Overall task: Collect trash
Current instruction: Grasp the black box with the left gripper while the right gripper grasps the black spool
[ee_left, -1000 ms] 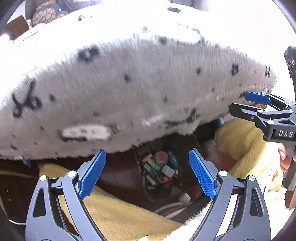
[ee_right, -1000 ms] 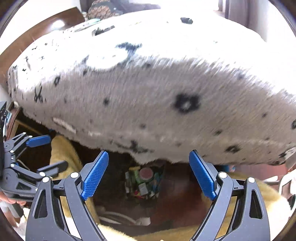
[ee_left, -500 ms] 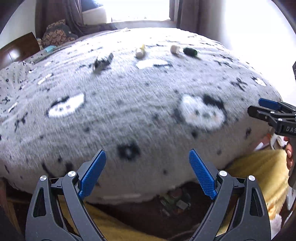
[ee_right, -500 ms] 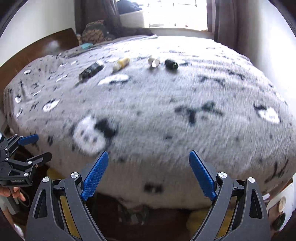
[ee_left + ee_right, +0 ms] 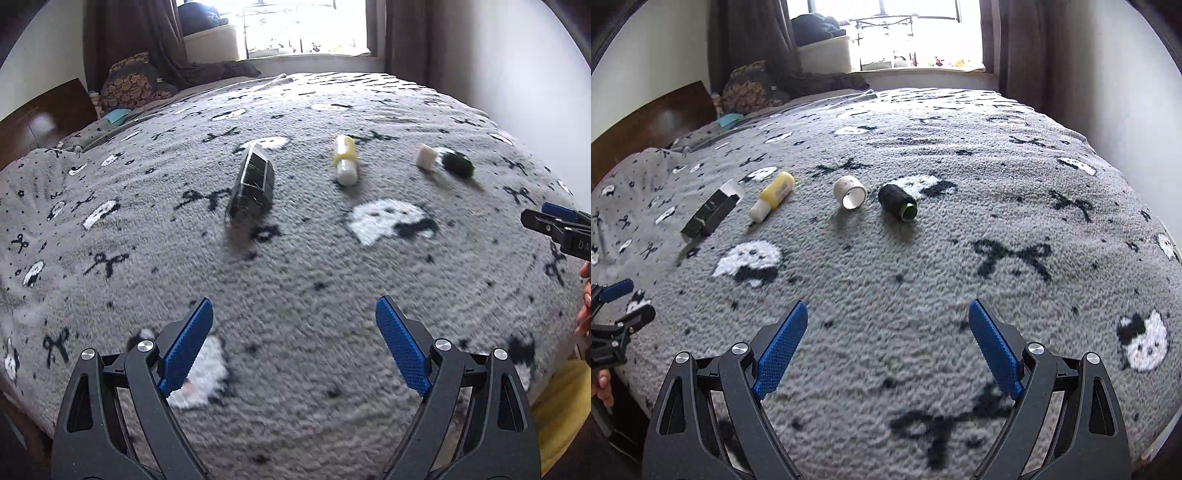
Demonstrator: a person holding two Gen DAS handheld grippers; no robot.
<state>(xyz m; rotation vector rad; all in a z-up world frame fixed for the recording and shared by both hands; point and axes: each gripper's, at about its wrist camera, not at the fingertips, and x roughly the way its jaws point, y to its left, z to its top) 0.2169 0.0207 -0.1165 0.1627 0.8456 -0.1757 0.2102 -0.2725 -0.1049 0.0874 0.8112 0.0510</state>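
Several pieces of trash lie in a row on a grey patterned blanket [image 5: 295, 266]: a black box [image 5: 253, 184] [image 5: 711, 214], a yellow tube with a white cap [image 5: 345, 164] [image 5: 774, 195], a white roll [image 5: 424, 157] [image 5: 851, 192] and a dark spool [image 5: 458, 164] [image 5: 897, 201]. My left gripper [image 5: 293, 343] is open and empty above the bed's near part, well short of the box. My right gripper [image 5: 888, 343] is open and empty, short of the roll and spool. Each gripper shows at the edge of the other's view [image 5: 554, 229] [image 5: 617, 317].
The bed fills both views. A wooden headboard [image 5: 653, 122] and pillows [image 5: 133, 86] are at the far left. A window [image 5: 897, 33] with curtains is behind. A white wall [image 5: 517, 74] runs along the right. A yellow towel [image 5: 557, 410] is at the lower right.
Both grippers rose from looking under the bed's edge at a bin of trash to above the bed, so the items on the blanket came into view. Both stayed open.
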